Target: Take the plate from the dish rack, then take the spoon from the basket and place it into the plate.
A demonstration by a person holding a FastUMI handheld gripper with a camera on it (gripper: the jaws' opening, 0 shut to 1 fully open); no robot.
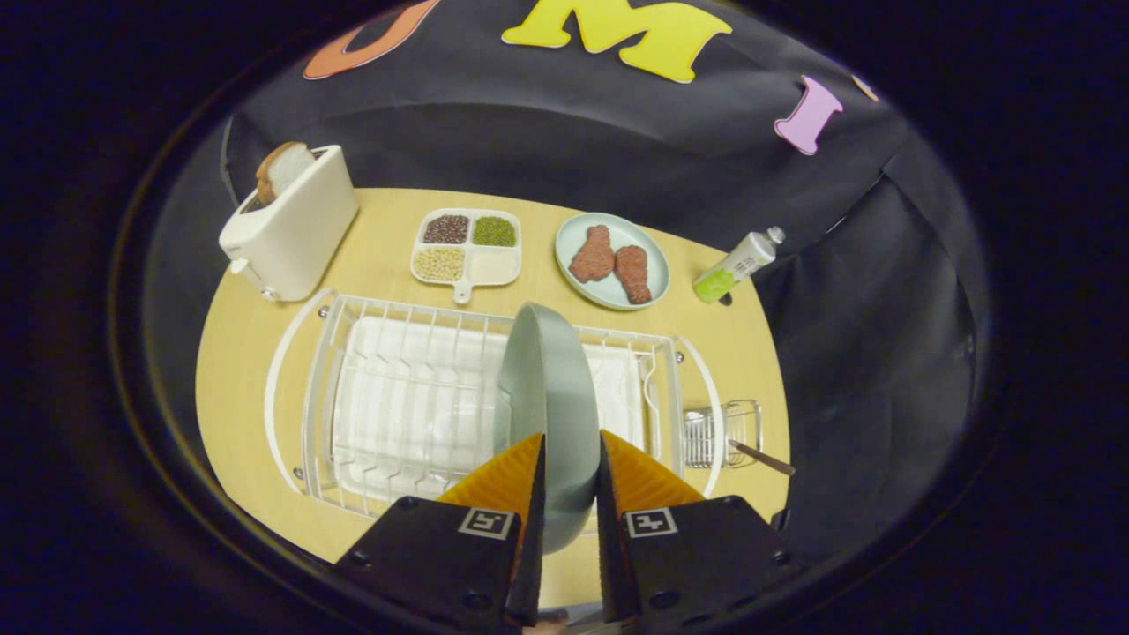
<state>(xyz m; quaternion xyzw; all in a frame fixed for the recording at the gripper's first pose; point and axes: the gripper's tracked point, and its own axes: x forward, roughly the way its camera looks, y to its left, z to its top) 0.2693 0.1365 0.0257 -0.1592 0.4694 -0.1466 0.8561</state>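
A grey-green plate (549, 388) stands on edge between my fingers, and my gripper (571, 459) is shut on its rim. The plate hangs above the white wire dish rack (414, 397), which lies just beyond the fingers on the wooden table (238, 344). A small wire basket (725, 432) hooks onto the rack's right end. A spoon handle (764, 459) sticks out of it to the right; its bowl is hidden inside the basket.
Beyond the rack stand a white toaster (291, 225) with a bread slice, a divided tray of beans (466, 247), a light plate with two meat pieces (612, 261) and a small green-and-white bottle (737, 265).
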